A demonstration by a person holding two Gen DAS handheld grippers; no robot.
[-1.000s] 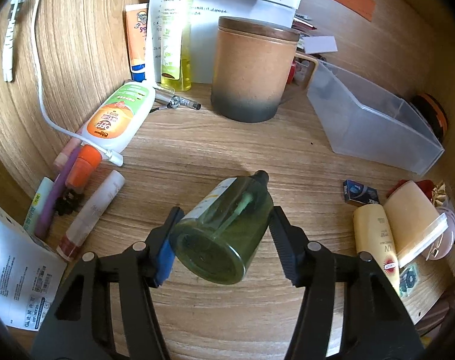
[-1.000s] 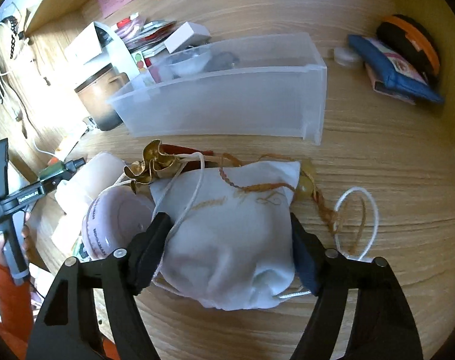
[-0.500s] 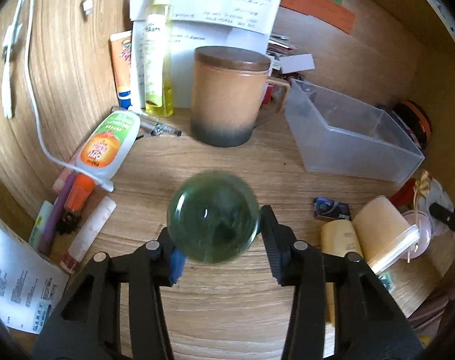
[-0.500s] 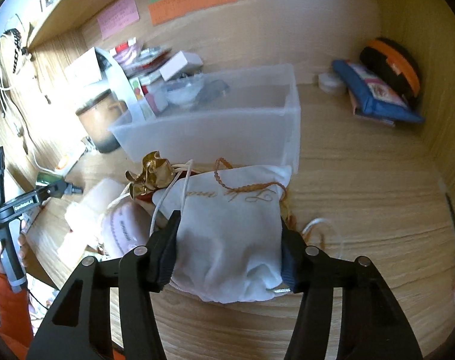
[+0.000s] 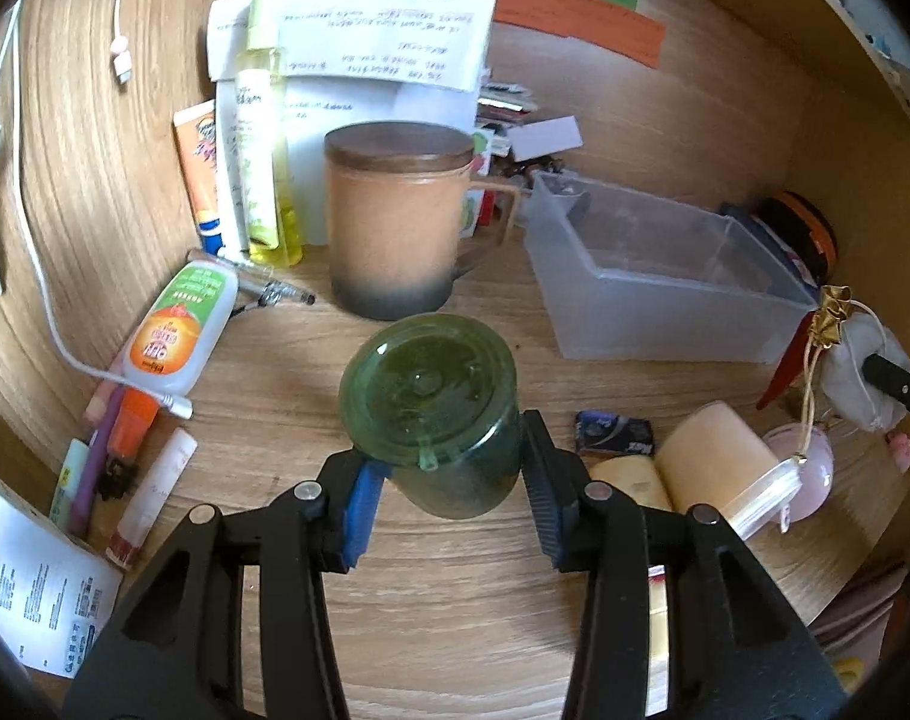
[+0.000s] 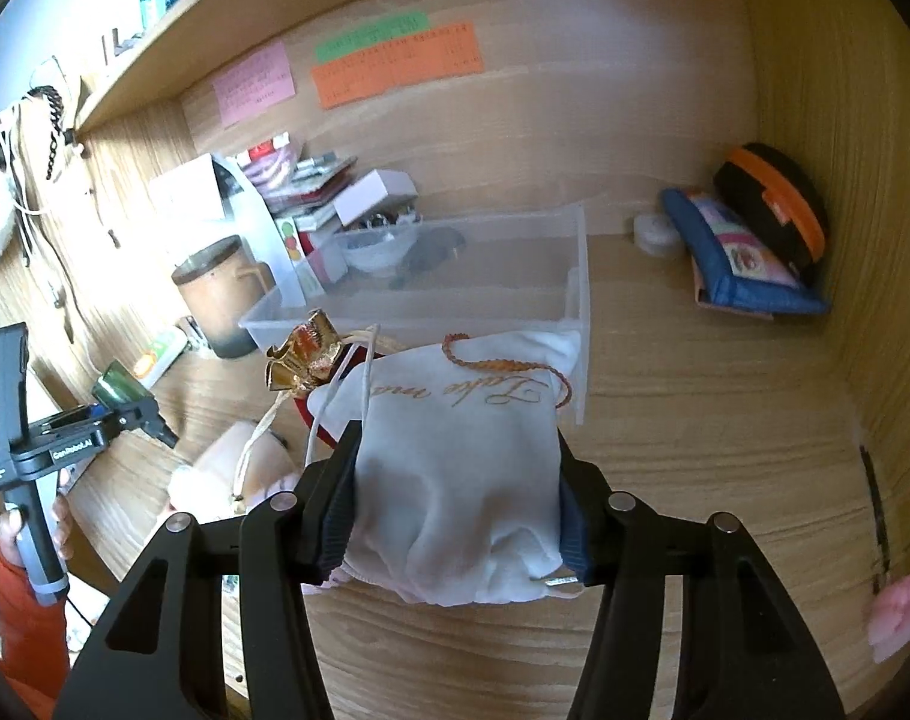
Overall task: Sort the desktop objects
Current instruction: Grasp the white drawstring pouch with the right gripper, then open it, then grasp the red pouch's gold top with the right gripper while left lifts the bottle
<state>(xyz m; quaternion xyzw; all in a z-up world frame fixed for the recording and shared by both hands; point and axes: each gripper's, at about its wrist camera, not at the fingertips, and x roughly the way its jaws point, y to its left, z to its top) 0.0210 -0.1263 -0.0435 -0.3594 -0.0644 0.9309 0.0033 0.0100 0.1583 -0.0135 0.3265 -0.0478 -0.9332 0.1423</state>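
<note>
Lifted clear of the desk, left tool (image 5: 449,480) pinches green bottle (image 5: 434,402), right tool (image 6: 455,492) white pouch (image 6: 461,468).

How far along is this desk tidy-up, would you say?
Early, I'd judge. The clear plastic bin already holds a few small items at its far end. In hand: the left gripper clamps a green glass bottle; the right gripper clamps a white drawstring pouch. Left on the desk: tubes, the orange-label bottle and cream jar.
</note>
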